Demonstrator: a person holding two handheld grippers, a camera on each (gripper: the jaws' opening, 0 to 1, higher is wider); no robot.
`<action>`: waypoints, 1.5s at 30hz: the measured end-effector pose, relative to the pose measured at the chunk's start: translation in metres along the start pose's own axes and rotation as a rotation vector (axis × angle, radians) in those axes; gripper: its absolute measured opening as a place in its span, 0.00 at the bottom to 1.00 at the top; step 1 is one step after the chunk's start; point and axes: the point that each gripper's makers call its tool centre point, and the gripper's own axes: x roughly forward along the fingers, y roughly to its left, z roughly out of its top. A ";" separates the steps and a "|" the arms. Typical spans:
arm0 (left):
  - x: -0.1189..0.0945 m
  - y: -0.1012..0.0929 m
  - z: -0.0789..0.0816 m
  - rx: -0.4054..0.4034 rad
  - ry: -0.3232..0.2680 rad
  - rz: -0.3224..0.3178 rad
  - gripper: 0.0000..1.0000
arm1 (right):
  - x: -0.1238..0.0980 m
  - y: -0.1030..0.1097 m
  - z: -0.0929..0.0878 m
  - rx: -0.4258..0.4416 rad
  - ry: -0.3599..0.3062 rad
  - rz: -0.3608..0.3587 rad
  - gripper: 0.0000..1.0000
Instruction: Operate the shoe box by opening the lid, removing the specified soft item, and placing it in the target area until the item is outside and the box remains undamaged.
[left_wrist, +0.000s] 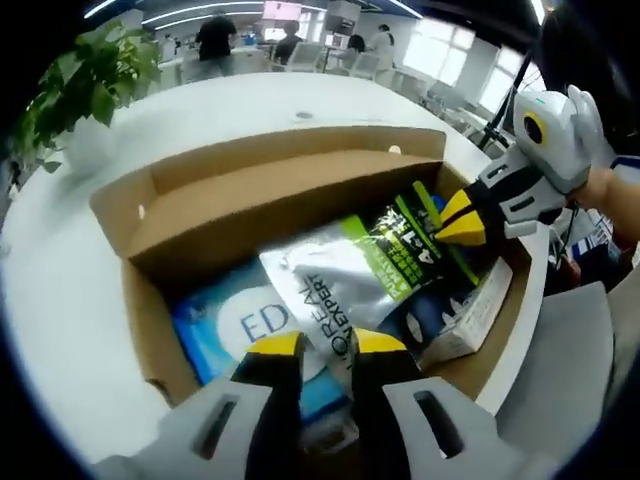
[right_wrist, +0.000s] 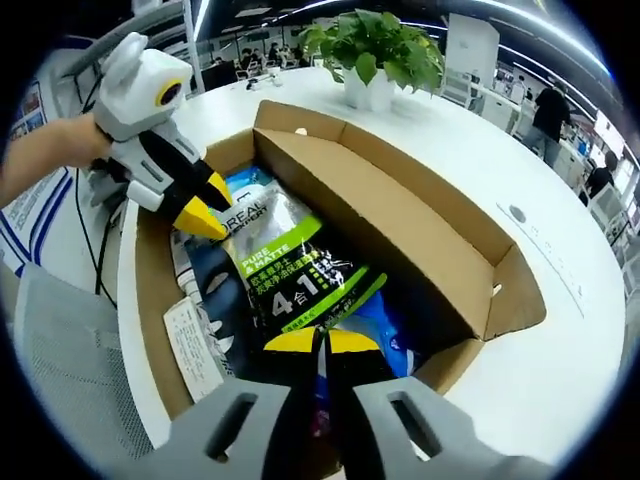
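Note:
An open cardboard shoe box (left_wrist: 150, 215) (right_wrist: 400, 215) lies on a white table with its lid folded back. On top of its contents rests a soft silver-and-green pouch (left_wrist: 345, 265) (right_wrist: 290, 265). My right gripper (right_wrist: 322, 343) (left_wrist: 462, 222) is shut on the pouch's green end. The pouch's silver end lies between the parted jaws of my left gripper (left_wrist: 328, 345) (right_wrist: 205, 207), which stands open. Beneath the pouch are a blue pack (left_wrist: 225, 330) and a small white carton (left_wrist: 470, 315) (right_wrist: 190, 345).
A potted plant (left_wrist: 85, 70) (right_wrist: 375, 45) stands on the white table (left_wrist: 300, 95) (right_wrist: 560, 250) beyond the box. A grey chair (right_wrist: 60, 380) (left_wrist: 570, 370) is by the table edge. A person's arm (right_wrist: 40, 155) holds the left gripper. People stand in the background.

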 end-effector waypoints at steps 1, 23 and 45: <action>0.000 0.003 0.000 -0.014 -0.003 0.009 0.12 | 0.000 0.000 0.000 0.003 0.001 -0.001 0.00; -0.011 -0.004 0.015 0.003 -0.045 0.027 0.00 | -0.015 0.001 0.009 0.118 -0.052 -0.003 0.00; -0.037 -0.018 0.046 0.024 -0.131 0.042 0.00 | -0.048 -0.002 0.024 0.215 -0.152 -0.018 0.00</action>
